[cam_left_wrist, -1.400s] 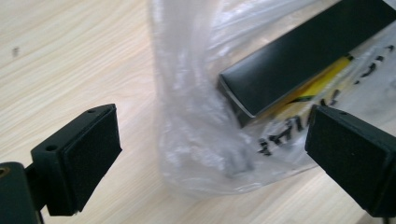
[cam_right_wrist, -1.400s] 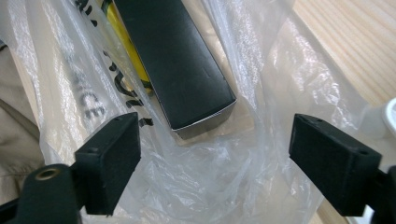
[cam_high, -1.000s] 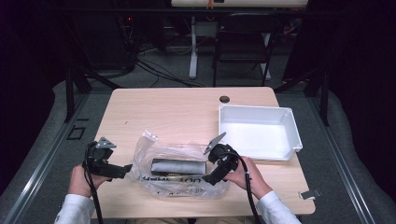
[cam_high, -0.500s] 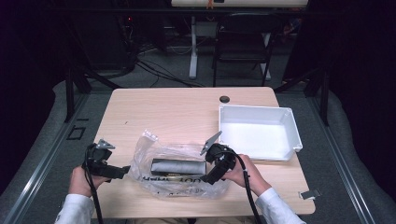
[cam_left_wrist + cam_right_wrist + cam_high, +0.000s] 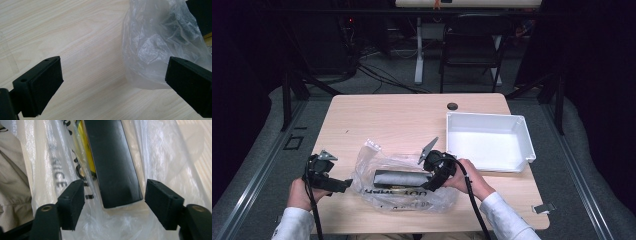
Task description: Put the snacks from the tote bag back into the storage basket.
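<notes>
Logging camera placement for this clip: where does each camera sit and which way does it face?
High view: above the person's side, facing forward and down on the table; forearms, both hands show.
Left gripper view: on the left tool, facing tabletop and plastic bag; open jaws show.
Right gripper view: on the right tool, facing the black box; jaws flank it.
All three share the bag.

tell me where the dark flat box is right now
The dark flat box lies inside the clear plastic bag at the table's near edge in the high view, its end between the right gripper jaws.
</notes>
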A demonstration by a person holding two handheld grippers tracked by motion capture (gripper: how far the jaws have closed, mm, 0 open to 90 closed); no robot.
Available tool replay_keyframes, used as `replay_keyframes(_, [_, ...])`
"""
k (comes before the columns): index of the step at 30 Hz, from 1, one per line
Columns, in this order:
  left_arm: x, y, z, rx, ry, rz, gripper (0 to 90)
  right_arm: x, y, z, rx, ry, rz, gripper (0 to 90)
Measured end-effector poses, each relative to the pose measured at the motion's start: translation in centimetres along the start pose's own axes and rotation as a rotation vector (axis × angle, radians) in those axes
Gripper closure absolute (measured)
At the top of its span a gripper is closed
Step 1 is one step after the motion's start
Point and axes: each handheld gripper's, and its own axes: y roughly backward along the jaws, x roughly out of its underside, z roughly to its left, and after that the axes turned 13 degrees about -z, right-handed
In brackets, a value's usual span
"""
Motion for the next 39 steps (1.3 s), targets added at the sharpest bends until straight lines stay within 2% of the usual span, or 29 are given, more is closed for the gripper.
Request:
replay_keyframes(3, [0.0, -0.1, 0.0, 0.004, -0.003, 0.001, 1.1, -0.7, -0.6, 0.0, -0.011, 0.034, 0.020, 38.7])
replay_keyframes(9, [0.0, -0.3, -0.1, 0.006, -0.010, 0.010, 1.1, -1.9, -2.3, 0.1, -0.027, 0.087, 0.088, 39.8])
replay_keyframes(13, [0.0, -0.4, -0.2, 0.012, -0.012, 0.017, 1.1, -2.4, -3.3, 0.1, -0.044, 0.102, 0.099, 39.3])
replay_keyframes(21, [0.0, -0.5, -0.3, 0.018, -0.016, 0.025, 1.1, -3.1, -5.0, 0.2, -0.041, 0.124, 0.125, 39.1])
replay_keyframes(29, [0.0, -0.7, -0.4, 0.021, -0.021, 0.034, 1.1, -3.9, -6.9, 0.6, -0.037, 0.184, 0.229, 39.1])
replay_keyframes(32, [0.0, -0.7, -0.4, 0.024, -0.021, 0.035, 1.1, -4.1, -7.2, 0.5, -0.051, 0.176, 0.253, 39.6])
replay_keyframes(39, [0.1, -0.7, -0.4, 0.024, -0.019, 0.037, 1.1, -4.1, -7.3, 0.6, -0.060, 0.177, 0.258, 42.4])
